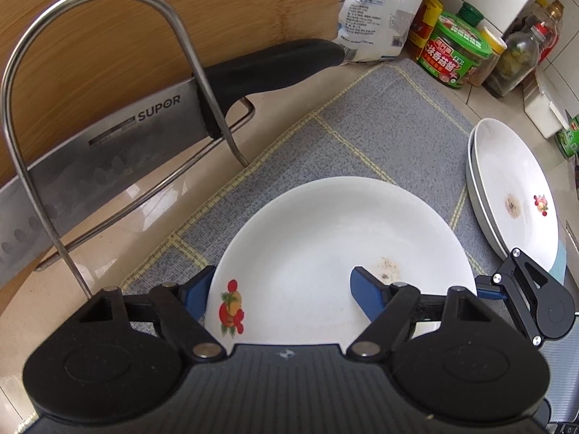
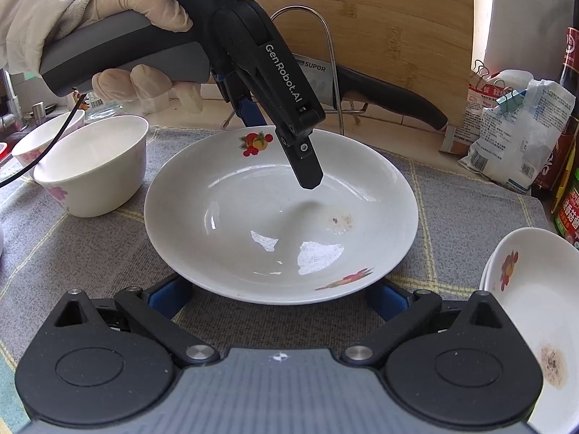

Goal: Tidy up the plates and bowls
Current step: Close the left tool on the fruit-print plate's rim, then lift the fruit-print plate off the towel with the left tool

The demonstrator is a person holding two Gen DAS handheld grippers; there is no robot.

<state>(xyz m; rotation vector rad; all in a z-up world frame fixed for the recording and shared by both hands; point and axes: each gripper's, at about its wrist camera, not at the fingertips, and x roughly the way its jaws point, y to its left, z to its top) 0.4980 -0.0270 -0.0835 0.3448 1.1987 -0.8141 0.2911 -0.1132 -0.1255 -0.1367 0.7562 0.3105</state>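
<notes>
A white plate point(image 1: 325, 235) point(image 2: 253, 224) with fruit prints and a brown stain lies on the grey mat point(image 1: 362, 126). My left gripper point(image 1: 282, 296) point(image 2: 280, 150) points steeply down over its far rim and is open: one finger stands outside the rim, the other hovers inside the plate above its surface. My right gripper point(image 2: 277, 296) is open at the near rim, its blue fingers point(image 2: 170, 294) spread wide and partly hidden under the edge. Two stacked white plates point(image 1: 514, 188) point(image 2: 535, 307) sit to the right. Two white bowls point(image 2: 94, 166) stand at the left.
A wire rack point(image 1: 90, 72) holds a cleaver point(image 1: 108, 137) against a bamboo cutting board point(image 1: 217, 18) behind the mat. A plastic bag point(image 1: 376, 11) and several jars and bottles point(image 1: 456, 50) crowd the back right. A gloved hand point(image 2: 137, 0) holds the left gripper.
</notes>
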